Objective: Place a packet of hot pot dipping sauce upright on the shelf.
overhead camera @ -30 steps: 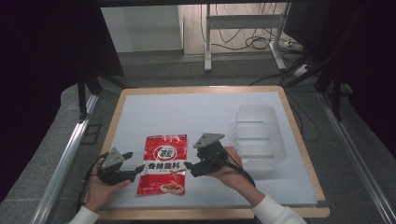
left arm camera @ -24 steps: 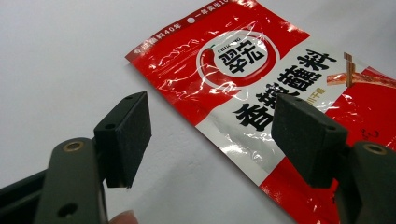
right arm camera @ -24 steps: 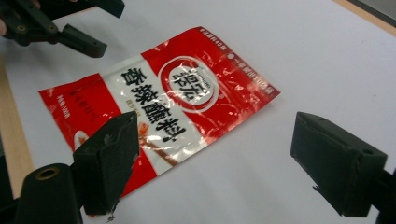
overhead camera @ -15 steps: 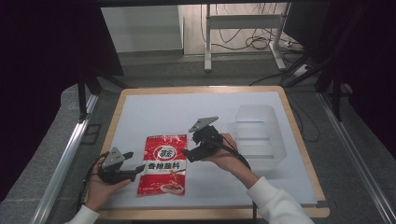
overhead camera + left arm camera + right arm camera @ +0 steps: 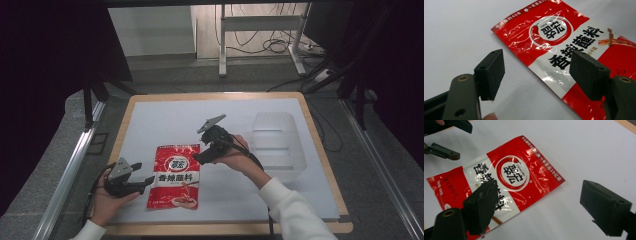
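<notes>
The red seasoning packet (image 5: 175, 175) is lying flat at the lower centre of the counter (image 5: 165, 120), unmoved from a second ago. The right hand-held gripper (image 5: 197, 159) is sitting higher in the frame than before, by the packet's upper right corner, jaws spread. The left hand-held gripper (image 5: 148, 182) is staying at the packet's left edge, jaws apart.

The red and white sachet (image 5: 564, 50) carries a round emblem with the characters 翠宏 and small lettering "CUIHONG" above them. Below runs a bold black line, 香辣蘸料. Along its top edge, small white print includes "40年"; the rest is too fine to read.
</notes>
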{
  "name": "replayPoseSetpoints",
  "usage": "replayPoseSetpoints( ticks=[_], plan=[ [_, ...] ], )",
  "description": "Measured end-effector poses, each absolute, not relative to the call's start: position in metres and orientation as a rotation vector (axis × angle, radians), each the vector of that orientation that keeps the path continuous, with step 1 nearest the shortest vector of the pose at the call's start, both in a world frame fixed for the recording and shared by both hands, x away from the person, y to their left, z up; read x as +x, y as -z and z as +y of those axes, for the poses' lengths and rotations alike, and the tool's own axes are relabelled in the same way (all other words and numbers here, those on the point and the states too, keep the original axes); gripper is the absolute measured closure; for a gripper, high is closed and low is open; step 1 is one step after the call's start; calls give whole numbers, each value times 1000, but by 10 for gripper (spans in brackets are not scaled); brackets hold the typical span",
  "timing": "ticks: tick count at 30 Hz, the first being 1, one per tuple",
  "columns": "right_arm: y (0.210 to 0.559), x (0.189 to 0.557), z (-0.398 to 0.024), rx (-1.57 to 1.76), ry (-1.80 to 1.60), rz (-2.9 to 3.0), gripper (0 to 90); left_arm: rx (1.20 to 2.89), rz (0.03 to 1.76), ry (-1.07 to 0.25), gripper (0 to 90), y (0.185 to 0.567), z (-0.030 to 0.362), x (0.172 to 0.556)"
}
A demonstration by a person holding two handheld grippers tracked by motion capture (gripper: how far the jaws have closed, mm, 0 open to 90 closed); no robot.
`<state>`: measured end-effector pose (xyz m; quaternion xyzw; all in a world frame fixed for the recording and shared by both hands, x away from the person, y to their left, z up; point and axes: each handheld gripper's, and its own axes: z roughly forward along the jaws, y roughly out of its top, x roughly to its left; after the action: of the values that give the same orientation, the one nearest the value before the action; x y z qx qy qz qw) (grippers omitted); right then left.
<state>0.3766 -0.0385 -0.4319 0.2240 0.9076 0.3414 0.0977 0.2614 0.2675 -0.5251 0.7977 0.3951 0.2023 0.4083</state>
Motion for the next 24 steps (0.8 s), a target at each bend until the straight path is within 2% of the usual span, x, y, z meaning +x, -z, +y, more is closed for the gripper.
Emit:
replayPoseSetpoints(
  ticks=[13,24],
  plan=[
    [440,415,-8,675,-826,2798,230,2013,983,-508,283,524,268,260],
    [466,451,1,767,-738,2890,346,2015,982,-507,283,525,267,260]
  ],
)
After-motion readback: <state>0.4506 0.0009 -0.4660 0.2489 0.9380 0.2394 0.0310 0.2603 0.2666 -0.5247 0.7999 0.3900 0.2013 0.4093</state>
